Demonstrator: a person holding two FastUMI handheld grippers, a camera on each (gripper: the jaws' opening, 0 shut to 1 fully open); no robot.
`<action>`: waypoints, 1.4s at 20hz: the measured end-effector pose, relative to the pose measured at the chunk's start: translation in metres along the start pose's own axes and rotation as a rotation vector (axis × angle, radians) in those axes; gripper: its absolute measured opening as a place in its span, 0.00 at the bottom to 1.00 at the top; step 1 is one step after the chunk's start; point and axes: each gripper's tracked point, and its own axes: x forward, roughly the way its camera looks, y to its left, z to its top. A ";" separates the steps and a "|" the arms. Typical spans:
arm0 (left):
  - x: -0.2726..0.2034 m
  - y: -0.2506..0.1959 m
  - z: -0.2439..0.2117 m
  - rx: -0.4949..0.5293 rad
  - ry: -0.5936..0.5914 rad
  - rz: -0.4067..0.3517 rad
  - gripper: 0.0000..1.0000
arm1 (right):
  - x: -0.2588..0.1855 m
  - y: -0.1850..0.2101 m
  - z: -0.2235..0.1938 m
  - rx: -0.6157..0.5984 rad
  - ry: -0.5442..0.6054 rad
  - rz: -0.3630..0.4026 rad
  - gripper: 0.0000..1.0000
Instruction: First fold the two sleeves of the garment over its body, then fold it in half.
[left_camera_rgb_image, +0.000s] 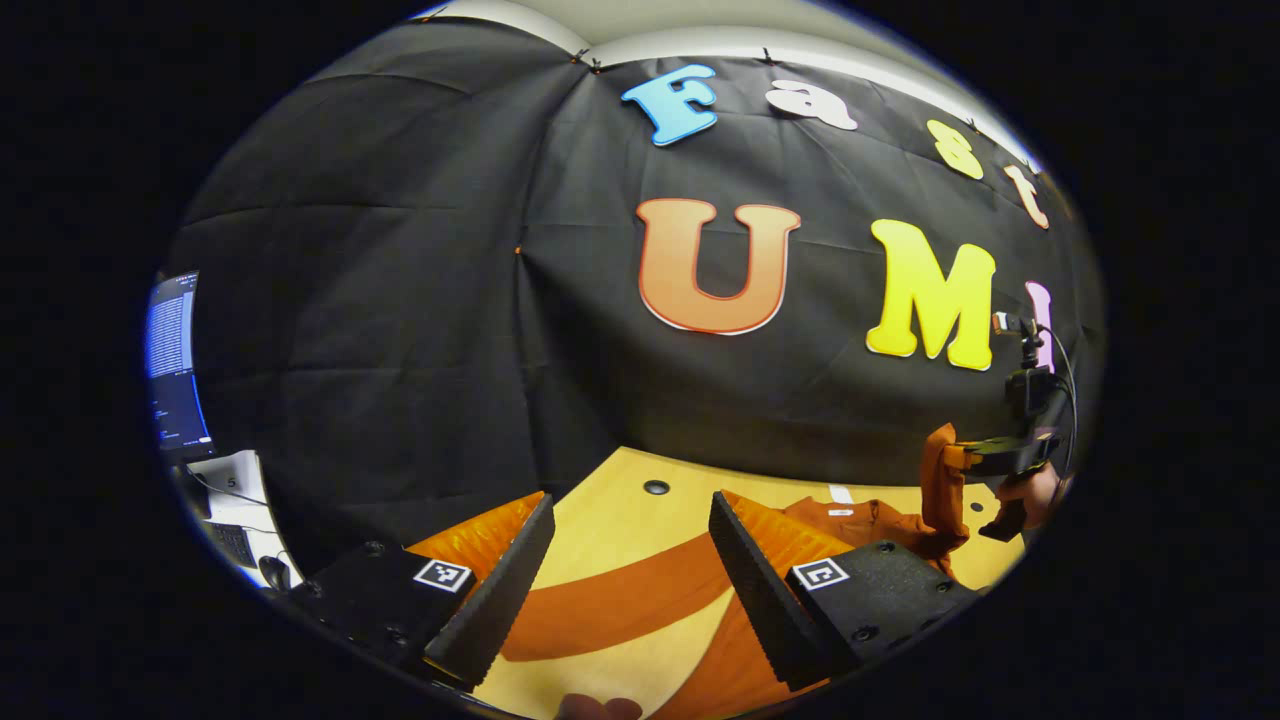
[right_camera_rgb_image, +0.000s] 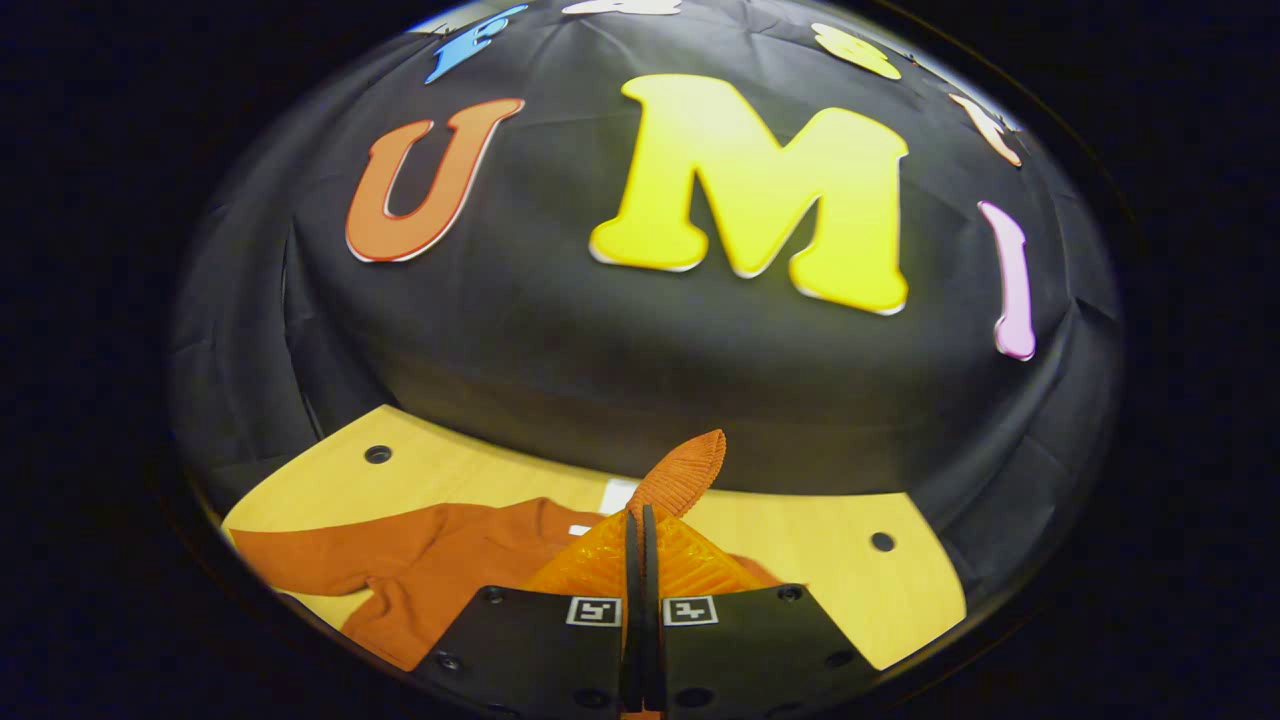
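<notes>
The orange garment lies spread on the light wooden surface, its collar toward the far edge, where the booth wall meets the wood. In the right gripper view the right gripper has its fingers pressed together on the cuff of one sleeve, which stands lifted above the surface with its ribbed end poking up past the fingertips. To the right of that gripper, bare wood runs out to the right edge, with one small dark hole near the far right corner; another hole sits near the far left corner, past the garment's other sleeve, which lies flat and stretched toward the left edge.

In the left gripper view the left gripper hovers above that flat sleeve with its fingers spread wide and holding nothing; the sleeve crosses the gap between them as a curved band, with bare wood on both sides of it. This view also takes in the right gripper farther off, by the right edge, in a person's hand, with the raised sleeve hanging from it. At the far left stand a lit monitor and a white desk, beyond the surface.
</notes>
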 end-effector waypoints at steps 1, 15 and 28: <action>-0.002 0.014 0.000 0.003 -0.001 0.020 1.00 | 0.010 0.020 -0.010 -0.003 0.010 0.016 0.00; -0.017 0.090 -0.033 0.005 0.081 0.166 1.00 | 0.088 0.177 -0.140 -0.037 0.252 0.245 0.12; 0.003 0.085 -0.071 -0.020 0.110 0.136 1.00 | 0.017 0.168 -0.063 -0.050 0.093 0.315 0.86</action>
